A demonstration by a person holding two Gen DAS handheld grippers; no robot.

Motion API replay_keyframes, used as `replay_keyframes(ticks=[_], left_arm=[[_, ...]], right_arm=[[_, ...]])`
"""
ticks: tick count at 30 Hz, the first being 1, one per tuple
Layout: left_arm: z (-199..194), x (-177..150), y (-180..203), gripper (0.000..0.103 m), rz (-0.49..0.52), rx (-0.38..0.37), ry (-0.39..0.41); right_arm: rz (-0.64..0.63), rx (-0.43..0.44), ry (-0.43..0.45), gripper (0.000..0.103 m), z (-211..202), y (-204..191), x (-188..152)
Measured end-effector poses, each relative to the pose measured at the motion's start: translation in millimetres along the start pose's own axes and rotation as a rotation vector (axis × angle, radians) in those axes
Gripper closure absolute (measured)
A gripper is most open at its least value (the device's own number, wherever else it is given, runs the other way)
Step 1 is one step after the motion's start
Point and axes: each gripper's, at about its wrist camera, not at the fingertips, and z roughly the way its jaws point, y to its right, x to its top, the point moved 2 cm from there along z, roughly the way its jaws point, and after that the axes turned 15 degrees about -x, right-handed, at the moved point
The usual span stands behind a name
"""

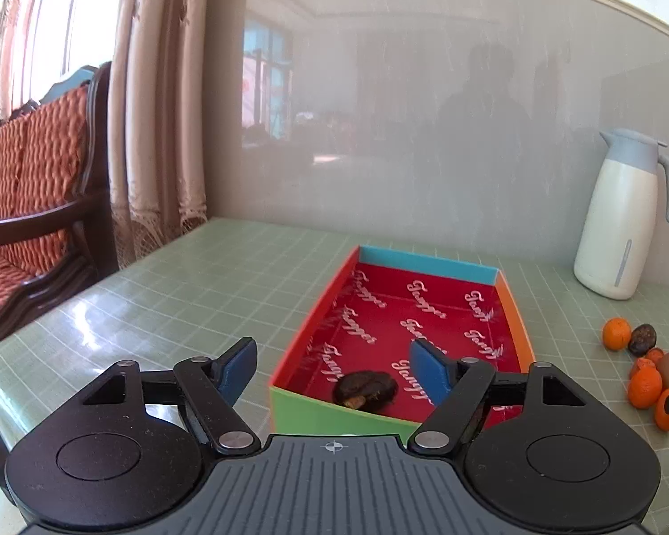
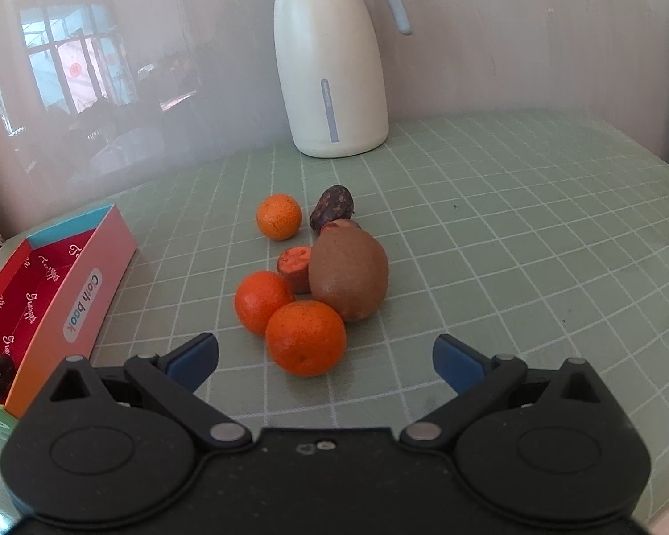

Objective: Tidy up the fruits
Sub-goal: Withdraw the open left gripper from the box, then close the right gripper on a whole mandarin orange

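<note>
A colourful cardboard box [image 1: 513, 316] with a red lining lies on the table; a dark wrinkled fruit [image 1: 366, 390] sits at its near end. My left gripper [image 1: 334, 368] is open and empty, hovering over the box's near left corner. In the right wrist view a pile of fruit lies ahead: three oranges, the nearest [image 2: 305, 337], a brown kiwi [image 2: 348, 273], a reddish cut fruit [image 2: 295, 263] and a dark fruit [image 2: 332, 206]. My right gripper [image 2: 325, 359] is open and empty, just short of the nearest orange. The box [image 2: 84, 285] is at its left.
A white thermos jug [image 1: 620, 218] [image 2: 332, 62] stands by the glossy back wall. A green gridded mat [image 2: 513, 245] covers the table. A wooden sofa with red cushions [image 1: 26, 205] and curtains stand beyond the table's left edge.
</note>
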Motion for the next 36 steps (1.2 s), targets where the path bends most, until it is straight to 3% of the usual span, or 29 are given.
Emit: replay_keyframes(ticks=[10, 13, 18, 22, 24, 25, 36], left_arm=[[-12.6, 3.9, -14.1, 0.019, -0.024, 0.016, 0.024], [-12.7, 3.6, -20.6, 0.018, -0.046, 0.018, 0.024], [-11.9, 2.6, -30.3, 0.018, -0.076, 0.031, 0.023], [-10.8, 1.6, -37.3, 0.018, -0.106, 0.038, 0.017], [-9.5, 1.1, -40.4, 0.018, -0.116, 0.042, 0.013], [-9.0, 0.6, -41.4, 0.017, -0.120, 0.045, 0.011], [-9.8, -1.2, -45.2, 0.017, -0.130, 0.074, 0.013]], right_arm=[[-0.022, -0.019, 0.009, 0.001, 9.3, -3.3, -4.6], [-0.022, -0.015, 0.006, 0.006, 13.4, -5.6, -4.9], [-0.016, 0.004, -0.005, 0.029, 19.3, -9.5, -5.7], [-0.012, 0.018, -0.003, 0.039, 19.8, -12.7, -5.5], [-0.007, 0.034, -0.001, 0.057, 19.0, -13.6, -5.4], [-0.004, 0.034, 0.000, 0.060, 18.8, -13.8, -5.4], [-0.034, 0.071, 0.043, 0.061, 5.4, -19.4, -5.8]])
